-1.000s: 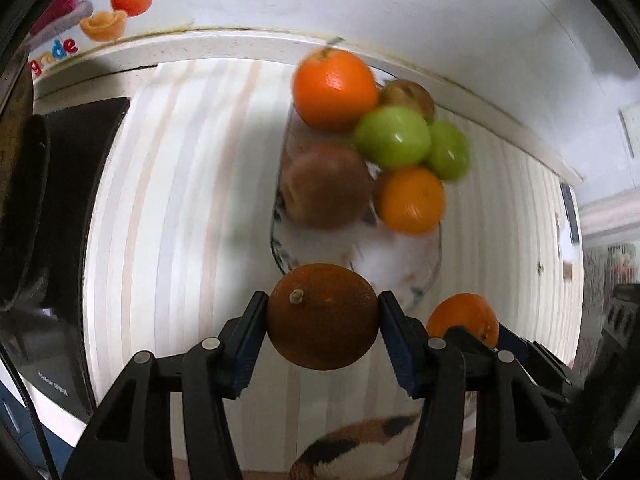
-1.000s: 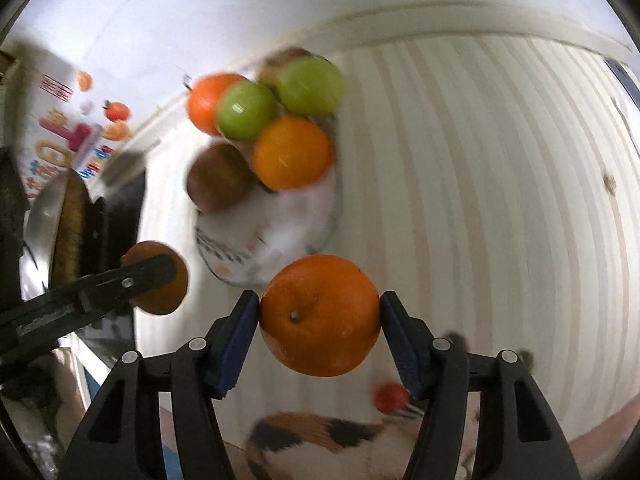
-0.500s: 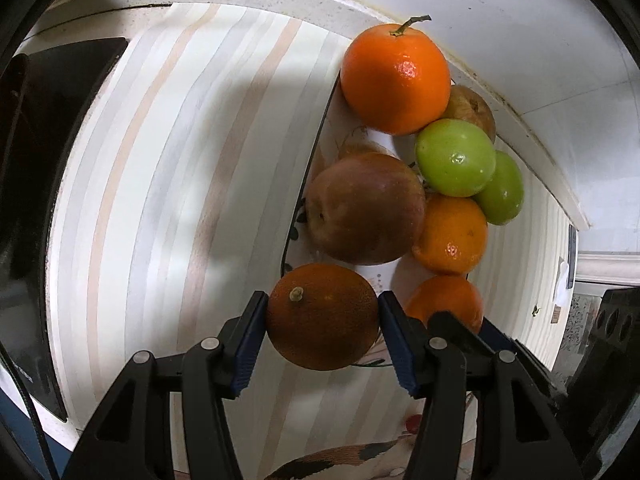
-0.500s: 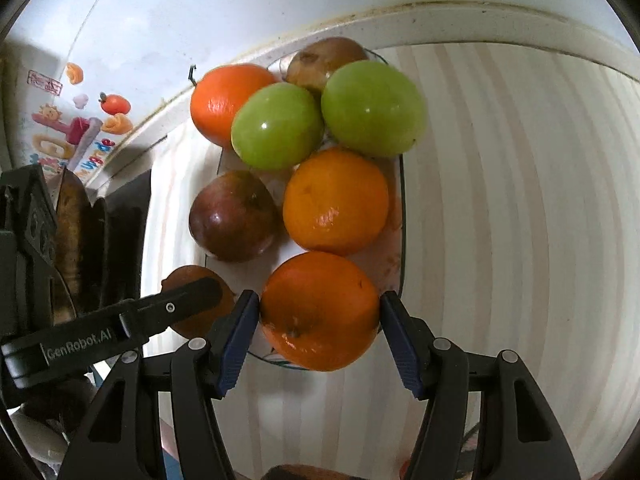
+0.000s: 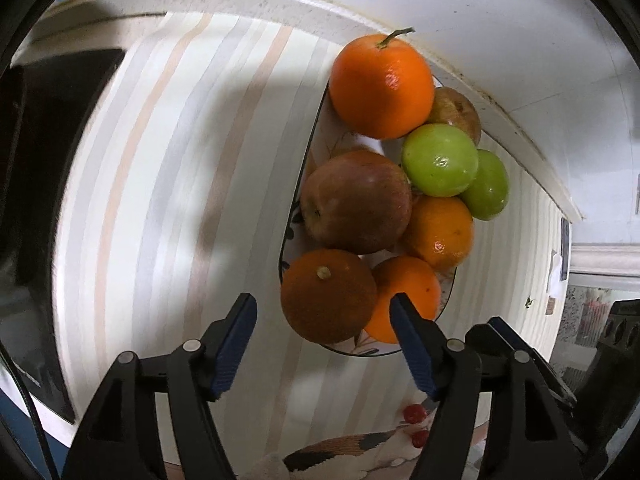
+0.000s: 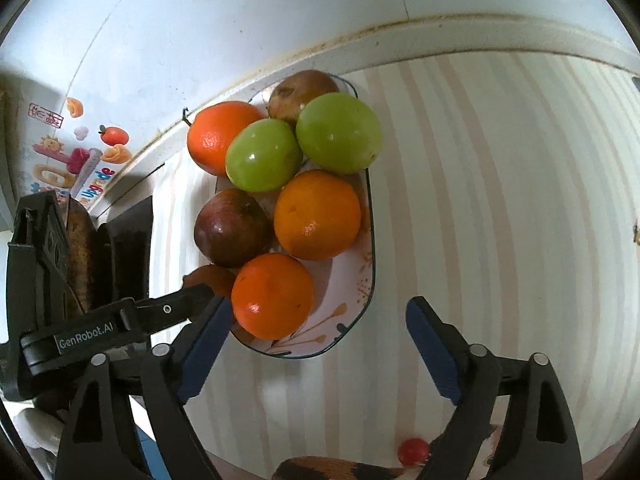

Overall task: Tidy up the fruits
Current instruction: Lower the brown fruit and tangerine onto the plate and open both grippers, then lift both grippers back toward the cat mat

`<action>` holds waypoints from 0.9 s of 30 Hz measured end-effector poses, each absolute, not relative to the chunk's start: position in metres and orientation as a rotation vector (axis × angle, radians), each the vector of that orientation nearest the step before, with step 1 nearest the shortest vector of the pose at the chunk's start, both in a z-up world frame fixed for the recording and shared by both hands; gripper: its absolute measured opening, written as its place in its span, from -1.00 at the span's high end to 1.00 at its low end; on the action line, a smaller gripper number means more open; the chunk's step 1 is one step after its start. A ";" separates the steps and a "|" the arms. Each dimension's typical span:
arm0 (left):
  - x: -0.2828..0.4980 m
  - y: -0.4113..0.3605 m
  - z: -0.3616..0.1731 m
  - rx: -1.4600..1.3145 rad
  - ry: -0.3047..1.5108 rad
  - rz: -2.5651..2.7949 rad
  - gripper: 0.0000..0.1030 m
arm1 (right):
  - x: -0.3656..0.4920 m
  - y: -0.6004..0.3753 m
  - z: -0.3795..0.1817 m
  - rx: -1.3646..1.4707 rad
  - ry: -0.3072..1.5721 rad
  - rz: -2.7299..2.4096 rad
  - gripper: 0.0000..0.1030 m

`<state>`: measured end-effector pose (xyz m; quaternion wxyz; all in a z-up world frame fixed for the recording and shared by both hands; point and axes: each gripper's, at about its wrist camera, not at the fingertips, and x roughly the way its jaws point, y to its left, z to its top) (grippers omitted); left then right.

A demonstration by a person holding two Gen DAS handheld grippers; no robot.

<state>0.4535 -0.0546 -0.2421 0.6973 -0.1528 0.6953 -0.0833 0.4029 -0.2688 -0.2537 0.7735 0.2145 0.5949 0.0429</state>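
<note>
A white oval plate [image 5: 362,350] [image 6: 352,304] holds several fruits: oranges, two green apples [image 5: 440,166] [image 6: 338,132], a red apple [image 5: 356,202] [image 6: 232,228]. My left gripper [image 5: 323,314] is open, its jaws on either side of a dark brown orange [image 5: 328,296] that rests on the plate's near end. My right gripper [image 6: 318,320] is open and wide, just behind a bright orange [image 6: 272,296] [image 5: 412,292] lying on the plate. The left gripper's finger [image 6: 176,308] shows in the right wrist view beside the brown orange [image 6: 212,278].
The plate stands on a striped cloth [image 5: 180,200] near the white wall [image 6: 280,12]. A black appliance [image 5: 48,140] lies to the left. A patterned cloth edge with red dots [image 6: 412,450] is at the front.
Both grippers have opened and let go of their oranges, which now rest on the plate's near end. Both have drawn back slightly.
</note>
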 end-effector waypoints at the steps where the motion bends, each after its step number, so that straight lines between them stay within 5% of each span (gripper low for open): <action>1: 0.454 -0.054 -0.241 -0.341 1.547 -0.186 -0.31 | 0.402 -0.268 -0.251 0.461 1.285 0.088 -0.78; 6: 0.450 -0.054 -0.216 -0.287 1.497 -0.194 -0.38 | 0.393 -0.267 -0.232 0.372 1.262 0.020 -0.88; 9: 0.438 -0.054 -0.192 -0.189 1.438 -0.179 -0.67 | 0.383 -0.264 -0.209 0.287 1.222 -0.028 -0.89; 27: 0.324 -0.043 -0.068 0.023 1.142 -0.136 -0.68 | 0.274 -0.237 -0.080 0.133 1.029 -0.071 -0.93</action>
